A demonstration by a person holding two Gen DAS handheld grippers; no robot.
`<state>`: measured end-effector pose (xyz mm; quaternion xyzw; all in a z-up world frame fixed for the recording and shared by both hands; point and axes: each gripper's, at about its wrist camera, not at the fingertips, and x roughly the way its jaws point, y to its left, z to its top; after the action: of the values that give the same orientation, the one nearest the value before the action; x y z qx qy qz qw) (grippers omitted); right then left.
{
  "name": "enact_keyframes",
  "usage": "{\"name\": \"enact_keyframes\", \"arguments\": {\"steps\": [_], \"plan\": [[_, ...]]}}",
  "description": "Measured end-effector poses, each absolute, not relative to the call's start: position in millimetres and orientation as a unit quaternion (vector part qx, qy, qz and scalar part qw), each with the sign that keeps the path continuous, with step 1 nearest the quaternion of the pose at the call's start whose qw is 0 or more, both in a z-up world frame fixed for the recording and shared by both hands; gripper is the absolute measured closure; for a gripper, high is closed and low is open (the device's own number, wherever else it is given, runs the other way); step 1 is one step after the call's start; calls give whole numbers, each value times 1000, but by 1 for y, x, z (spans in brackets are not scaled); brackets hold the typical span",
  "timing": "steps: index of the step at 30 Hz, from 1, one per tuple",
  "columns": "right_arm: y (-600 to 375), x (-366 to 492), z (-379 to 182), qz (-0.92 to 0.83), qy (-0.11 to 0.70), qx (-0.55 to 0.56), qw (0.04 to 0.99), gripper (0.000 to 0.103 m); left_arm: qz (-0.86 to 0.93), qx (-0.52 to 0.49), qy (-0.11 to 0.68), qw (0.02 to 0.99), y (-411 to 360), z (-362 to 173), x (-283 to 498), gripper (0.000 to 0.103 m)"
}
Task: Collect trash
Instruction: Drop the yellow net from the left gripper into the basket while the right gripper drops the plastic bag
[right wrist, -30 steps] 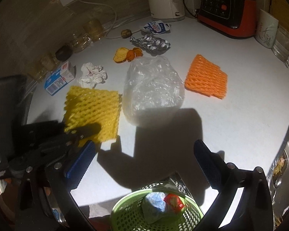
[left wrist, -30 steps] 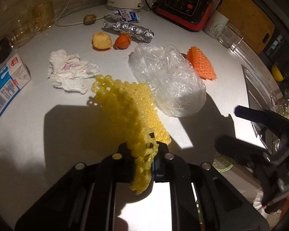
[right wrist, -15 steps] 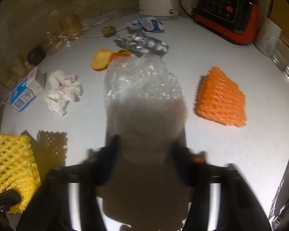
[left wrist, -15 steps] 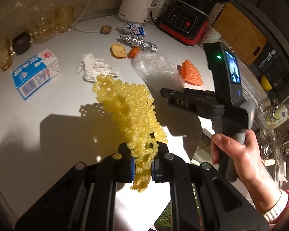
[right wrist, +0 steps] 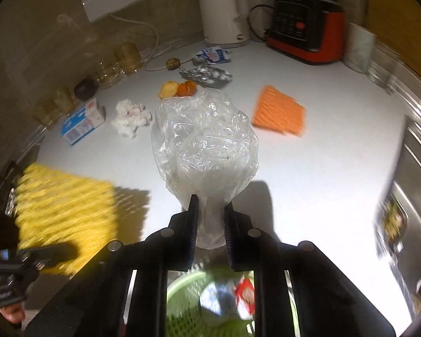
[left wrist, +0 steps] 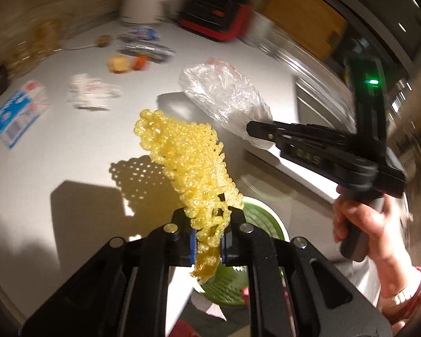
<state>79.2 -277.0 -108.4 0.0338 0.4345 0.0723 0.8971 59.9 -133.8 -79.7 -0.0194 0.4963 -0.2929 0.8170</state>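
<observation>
Now yellow foam net (left wrist: 190, 165) lengthwise up from clamped left fingers (left wrist: 233, 236), plastic bag (right wrist: 205, 143) likewise in right fingers (right wrist: 192, 224).

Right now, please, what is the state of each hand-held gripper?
Left hand-held gripper: closed, holding the yellow foam net.
Right hand-held gripper: closed, holding the clear plastic bag.

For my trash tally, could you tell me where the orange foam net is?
In the right wrist view the orange foam net lies on the counter, right of the clear plastic bag.

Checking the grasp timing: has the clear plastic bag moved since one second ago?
Yes. The plastic bag, then flat on the counter, is now pinched by the right gripper and lifted at its near end, still before the foil.
</observation>
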Motion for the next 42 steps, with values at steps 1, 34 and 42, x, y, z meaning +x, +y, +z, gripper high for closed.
{"name": "enact_keyframes", "arguments": {"steps": [1, 34, 42], "plan": [[-286, 59, -107, 63, 436, 38, 897, 85, -306, -12, 499, 811, -142, -81, 55, 92], [-326, -105, -146, 0, 490, 119, 863, 83, -376, 78, 543, 747, -217, -120, 13, 28], [-307, -101, -175, 20, 535, 88, 840, 28, -328, 61, 526, 783, -183, -106, 30, 23]]}}
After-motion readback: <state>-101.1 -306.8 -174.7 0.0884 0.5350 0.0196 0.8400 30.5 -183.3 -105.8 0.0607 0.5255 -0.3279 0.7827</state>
